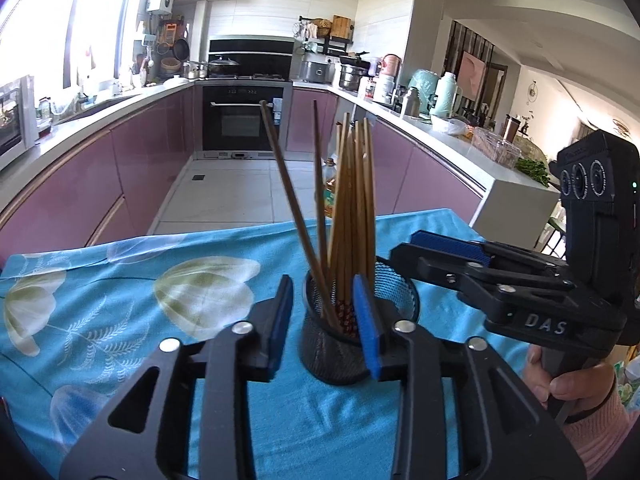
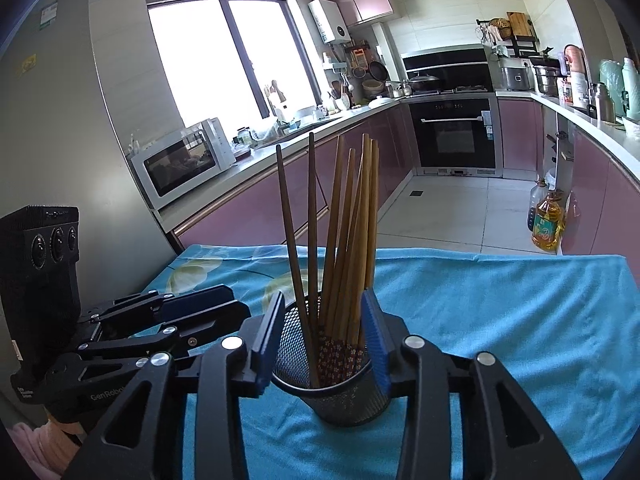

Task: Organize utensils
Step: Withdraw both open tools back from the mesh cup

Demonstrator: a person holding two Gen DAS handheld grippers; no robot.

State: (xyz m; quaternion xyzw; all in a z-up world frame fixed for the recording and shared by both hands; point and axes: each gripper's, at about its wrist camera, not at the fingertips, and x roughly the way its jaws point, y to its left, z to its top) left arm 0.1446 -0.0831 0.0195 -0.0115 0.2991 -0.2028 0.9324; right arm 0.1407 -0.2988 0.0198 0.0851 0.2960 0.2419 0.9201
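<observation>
Both grippers, left [image 1: 323,322] & right [image 2: 325,338], jaws standing part-open, gripping nothing, flanking mesh cup [image 2: 340,392] w/ chopsticks [image 2: 352,240] on bench.

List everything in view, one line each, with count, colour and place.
chopsticks: about nine, brown wood, standing upright in the holder, two darker ones leaning left
mesh holder: one, black, on the cloth between both grippers
tablecloth: one, turquoise with pale flower print, covering the table
oven: one, black, built in at the far wall
microwave: one, white, on the window-side counter
oil bottle: one, yellow, on the floor by the pink cabinets
left gripper: black with blue pads, open, pads either side of the holder
right gripper: black with blue pads, open around the holder
hand: one, pink sleeve, on the right gripper's handle
</observation>
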